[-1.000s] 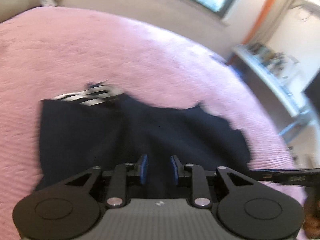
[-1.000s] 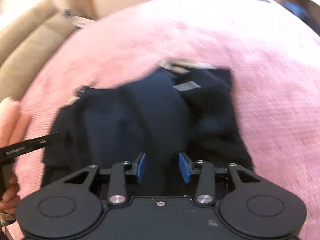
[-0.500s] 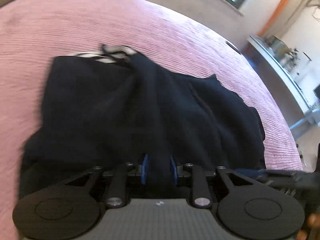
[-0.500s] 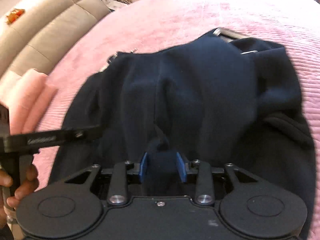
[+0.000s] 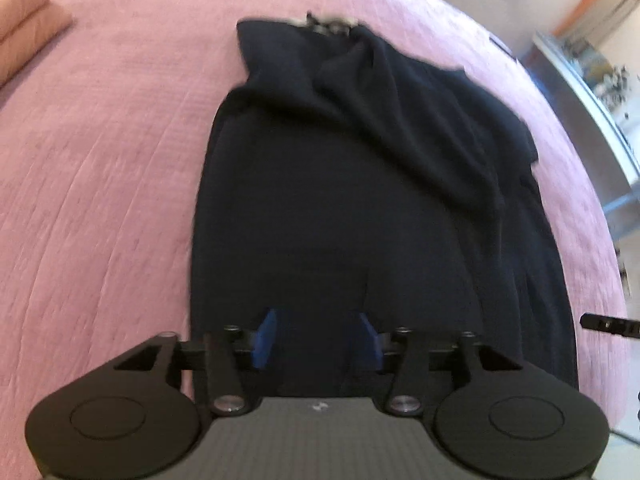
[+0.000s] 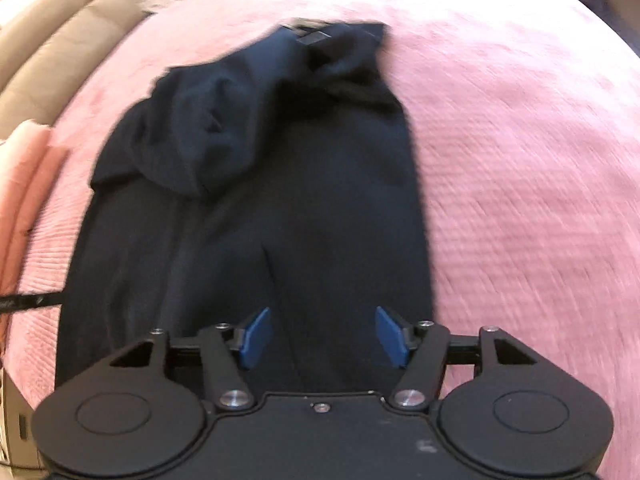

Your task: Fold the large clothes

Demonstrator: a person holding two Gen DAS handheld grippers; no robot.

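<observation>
Navy garment (image 5: 344,184), probably a sweatshirt or hoodie though blur hides the detail, lies stretched lengthwise down the pink bedspread (image 5: 104,168), its near hem running under both tools. A sleeve or side panel is laid over the body on the garment's right in the left wrist view, bunched in thick creases; that reads as a lengthwise fold made to narrow the piece before it is halved. At the far end a pale striped trim and a grey label (image 6: 310,36) mark the neck.

The left tongs (image 5: 318,340) are spread, blue pads either side of dark cloth but not pinching it. The right tongs (image 6: 324,338) are spread wider, over the hem near the garment's outer edge, gripping nothing. Each sits over one side of the hem, likely so the two can lift it evenly. The bunched sleeve will probably need smoothing first, or the fold will come out lumpy.
</observation>
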